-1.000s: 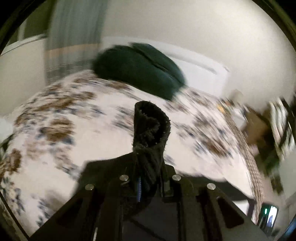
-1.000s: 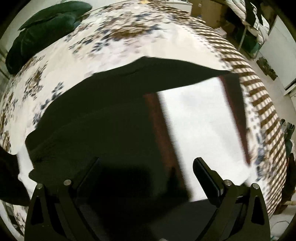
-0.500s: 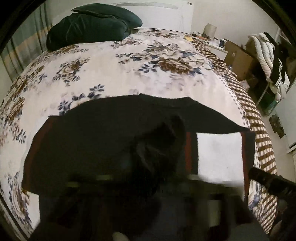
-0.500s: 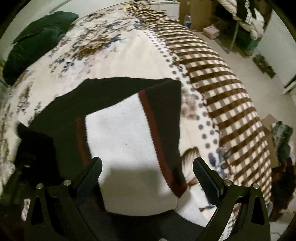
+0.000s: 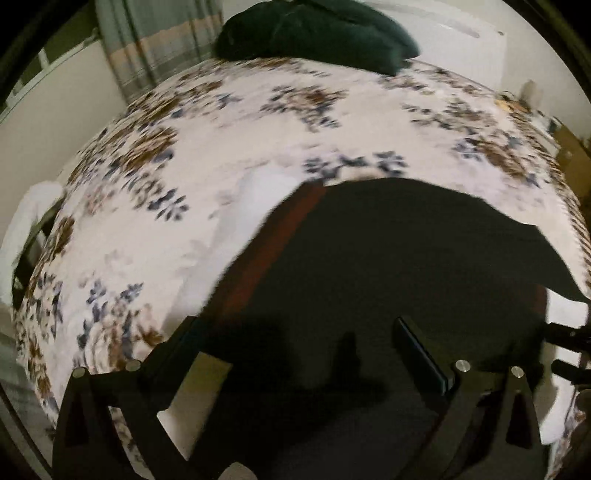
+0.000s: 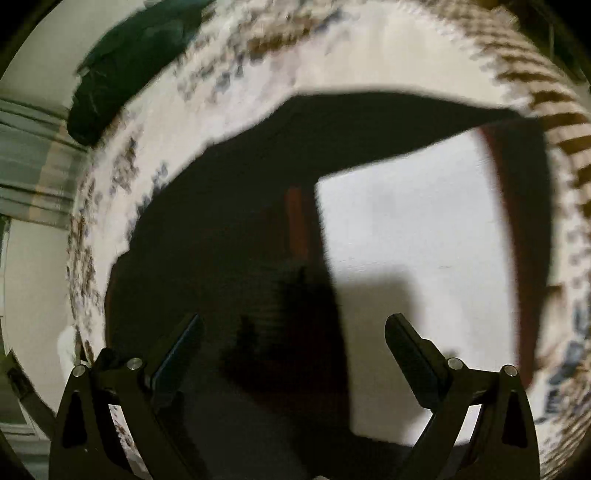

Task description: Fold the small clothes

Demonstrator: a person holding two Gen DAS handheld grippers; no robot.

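Observation:
A black knitted garment (image 5: 388, 266) with dark red stripes and a white panel (image 6: 413, 236) lies flat on the floral bedspread (image 5: 229, 147). A black part is folded over the white panel's left side. My left gripper (image 5: 299, 347) is open and empty, just above the black cloth near its left striped edge. My right gripper (image 6: 293, 341) is open and empty, above the border between the black part (image 6: 229, 236) and the white panel. The right gripper's edge shows at the far right of the left wrist view (image 5: 569, 336).
Dark green pillows (image 5: 317, 29) lie at the head of the bed, also in the right wrist view (image 6: 122, 74). A curtain (image 5: 147, 48) hangs behind at the left. The bedspread's brown striped border (image 6: 554, 110) runs along the right side.
My left gripper has let go of the black cloth it held and now stands open above the laid-out garment. My right gripper has swung back to the left over the garment.

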